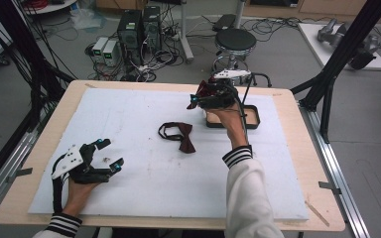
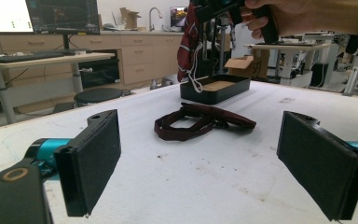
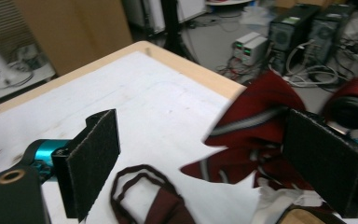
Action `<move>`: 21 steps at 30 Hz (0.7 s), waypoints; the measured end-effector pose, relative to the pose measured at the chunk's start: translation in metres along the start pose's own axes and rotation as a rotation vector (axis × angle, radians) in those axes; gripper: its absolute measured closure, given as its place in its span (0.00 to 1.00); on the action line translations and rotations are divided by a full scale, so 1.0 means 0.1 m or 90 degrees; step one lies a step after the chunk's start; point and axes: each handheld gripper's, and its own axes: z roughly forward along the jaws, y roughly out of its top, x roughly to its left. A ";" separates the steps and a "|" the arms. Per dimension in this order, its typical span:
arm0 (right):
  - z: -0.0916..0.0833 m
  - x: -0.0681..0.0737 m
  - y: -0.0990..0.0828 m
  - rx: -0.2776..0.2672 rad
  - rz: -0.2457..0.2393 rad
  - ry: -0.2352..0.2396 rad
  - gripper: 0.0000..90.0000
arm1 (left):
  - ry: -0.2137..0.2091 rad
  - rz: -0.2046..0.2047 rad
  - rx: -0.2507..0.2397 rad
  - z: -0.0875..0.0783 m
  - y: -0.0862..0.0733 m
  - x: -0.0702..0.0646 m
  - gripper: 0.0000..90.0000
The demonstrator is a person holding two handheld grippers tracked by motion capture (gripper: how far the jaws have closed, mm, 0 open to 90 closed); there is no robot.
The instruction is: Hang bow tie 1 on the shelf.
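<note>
A dark red bow tie (image 1: 178, 135) (image 2: 200, 123) (image 3: 158, 205) with its strap looped lies mid-table on the white mat (image 1: 144, 178). A second dark red striped tie (image 1: 209, 90) (image 2: 186, 42) (image 3: 256, 135) hangs at my right gripper (image 1: 206, 96) (image 3: 209, 163), held up over the black tray (image 1: 254, 119) (image 2: 214, 93). Its jaws stand wide apart, and the cloth drapes against the right-hand pad (image 3: 326, 163) only. My left gripper (image 1: 110, 153) (image 2: 214, 163) rests low on the mat at the near left, open and with nothing in it, facing the tie on the table.
The tray has a tan inside and sits at the mat's far right. Wooden table edge (image 1: 287, 99) borders the mat. Beyond the table stand a black stool (image 1: 234, 40), computer towers (image 1: 139, 27) with cables, and a black frame post (image 1: 337, 54) at the right.
</note>
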 end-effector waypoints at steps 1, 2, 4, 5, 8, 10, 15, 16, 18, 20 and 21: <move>-0.01 0.01 0.01 -0.002 -0.003 0.001 0.11 | 0.000 0.002 0.000 0.00 0.00 0.00 0.16; -0.04 0.03 0.02 -0.002 -0.002 0.002 0.11 | 0.000 0.001 0.000 0.00 0.00 0.00 0.16; -0.08 0.06 0.04 -0.007 -0.007 0.007 0.11 | 0.000 0.000 -0.001 0.00 0.00 0.00 0.16; -0.09 0.07 0.04 -0.006 -0.010 0.006 0.11 | 0.000 0.001 0.000 0.00 0.00 0.00 0.16; -0.16 0.12 0.07 -0.009 -0.021 0.003 0.11 | 0.000 0.001 0.000 0.00 0.00 0.00 0.16; -0.21 0.15 0.08 -0.010 -0.021 0.007 0.11 | -0.001 0.002 -0.001 0.00 0.00 0.00 0.16; -0.33 0.22 0.12 -0.017 -0.027 0.001 0.11 | 0.000 0.001 -0.014 -0.02 -0.01 0.00 0.16; -0.36 0.24 0.12 -0.022 -0.029 -0.002 0.11 | 0.000 0.001 -0.014 -0.02 -0.01 0.00 0.16; -0.44 0.27 0.09 -0.048 -0.030 -0.002 0.11 | 0.000 0.001 -0.013 -0.02 -0.01 0.00 0.16; -0.50 0.28 0.05 -0.051 -0.026 -0.005 0.11 | 0.000 0.001 -0.014 -0.02 -0.01 0.00 0.16; -0.54 0.28 0.03 -0.049 -0.026 -0.011 0.11 | 0.000 0.001 -0.013 -0.02 -0.01 0.00 0.16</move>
